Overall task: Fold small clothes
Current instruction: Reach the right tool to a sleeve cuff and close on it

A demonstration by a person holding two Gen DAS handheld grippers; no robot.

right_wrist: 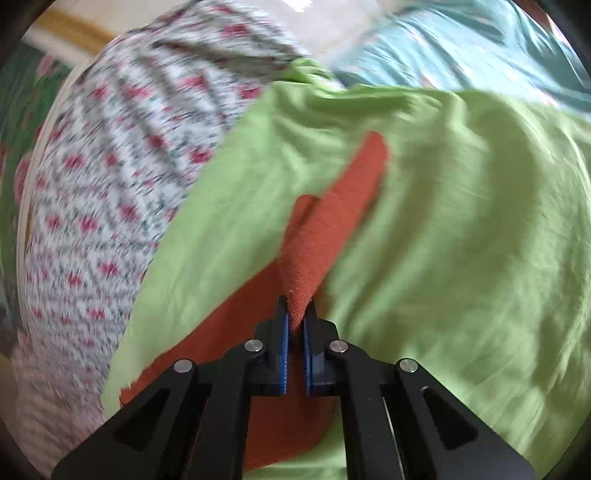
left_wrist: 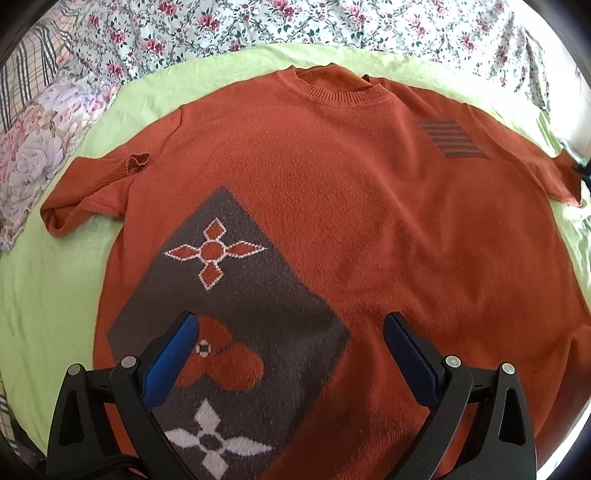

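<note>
Left wrist view
Garment: orange knit sweater [left_wrist: 332, 206] lies flat, front up, on a light green sheet [left_wrist: 48, 295].
Axis: long axis runs 12 to 6 o'clock; ribbed collar [left_wrist: 340, 94] at 12, hem out of frame at 6.
Sleeves: one short sleeve [left_wrist: 88, 192] reaches to 9 o'clock, its cuff rumpled; the other ends near 3 o'clock.
Markings: grey diamond panel [left_wrist: 236, 317] with flower motifs at 7 o'clock; striped patch [left_wrist: 452, 140] at 2 o'clock.
Left gripper [left_wrist: 291, 332]: jaws wide apart above the lower front, nothing between them.
Surroundings: floral bedding [left_wrist: 258, 26] beyond the collar from 10 to 2; a pale flowered pillow [left_wrist: 33, 147] at 9.
Open room: bare green sheet along the 8 to 9 o'clock edge and at 4.

Right wrist view (motion-blurred)
Right gripper [right_wrist: 295, 321]: jaws together, clamped on a pinch of the orange sweater [right_wrist: 317, 251].
Fabric run: the held strip rises toward 1 o'clock.
Surroundings: green sheet [right_wrist: 461, 221] from 12 to 5; floral bedding [right_wrist: 110, 166] at 9 to 11; pale blue cloth [right_wrist: 461, 48] at 1.
</note>
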